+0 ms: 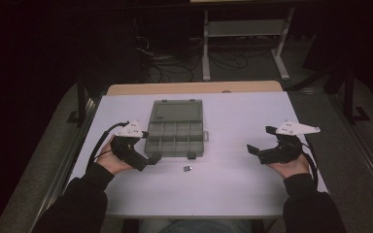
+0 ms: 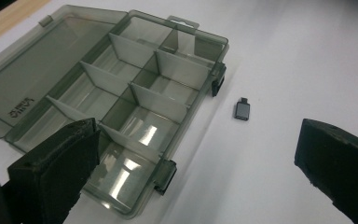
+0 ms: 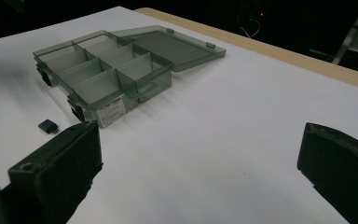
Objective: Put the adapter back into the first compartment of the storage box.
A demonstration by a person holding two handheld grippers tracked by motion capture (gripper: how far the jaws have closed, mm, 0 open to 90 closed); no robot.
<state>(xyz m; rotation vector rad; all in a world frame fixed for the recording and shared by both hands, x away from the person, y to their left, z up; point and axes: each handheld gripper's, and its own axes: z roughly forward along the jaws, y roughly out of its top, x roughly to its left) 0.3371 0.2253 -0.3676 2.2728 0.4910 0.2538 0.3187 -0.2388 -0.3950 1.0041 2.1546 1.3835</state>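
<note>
Grey translucent compartment box (image 1: 176,133) lies open near the centre of the white table (image 1: 243,184), lid folded flat on the far side, all visible compartments empty; a small dark adapter-like piece (image 1: 187,168) (too small to identify with certainty) lies on the table just in front of the box's near edge, apart from it. Left gripper (image 1: 150,159) is at the box's near-left corner, jaws spread wide, holding nothing. Right gripper (image 1: 262,141) is well to the right of the box, jaws likewise wide apart and empty.
</note>
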